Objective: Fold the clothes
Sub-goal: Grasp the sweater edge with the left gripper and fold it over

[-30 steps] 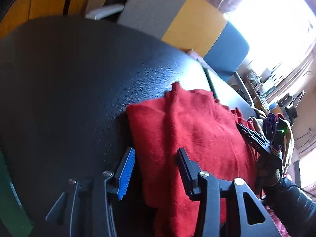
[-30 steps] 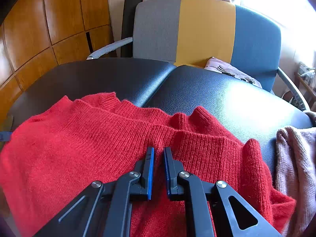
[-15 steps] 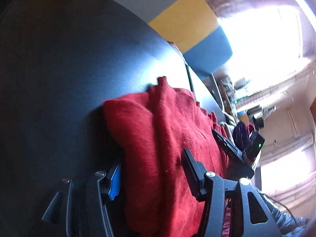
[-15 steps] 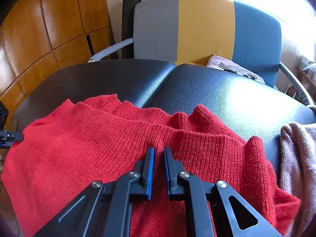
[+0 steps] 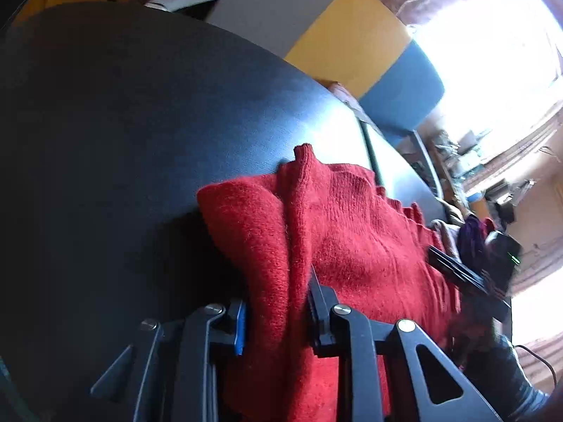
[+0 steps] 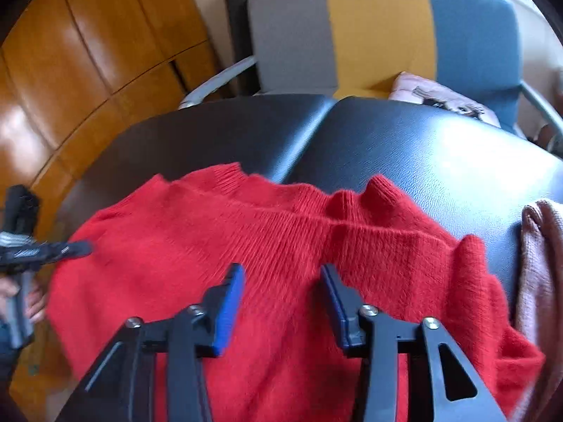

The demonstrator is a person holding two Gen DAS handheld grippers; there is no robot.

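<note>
A red knitted sweater [image 6: 281,246] lies folded on a black padded table [image 6: 440,161]. In the left wrist view the sweater [image 5: 352,239] has its left folded edge bunched between the jaws of my left gripper [image 5: 278,302], which is shut on it. My right gripper [image 6: 281,281] is open, its blue-padded jaws spread just above the sweater's middle. The left gripper also shows at the left edge of the right wrist view [image 6: 52,249], at the sweater's left side. The right gripper shows in the left wrist view [image 5: 457,274], over the sweater's far side.
A pink knitted garment [image 6: 542,246] lies to the right of the sweater. A grey, yellow and blue armchair [image 6: 380,28] stands behind the table with a pink cloth [image 6: 443,95] on its seat. Wooden panels [image 6: 88,63] are at the left.
My left gripper has moved in and closed on the sweater's left folded edge. My right gripper has opened from nearly shut and let go of the sweater.
</note>
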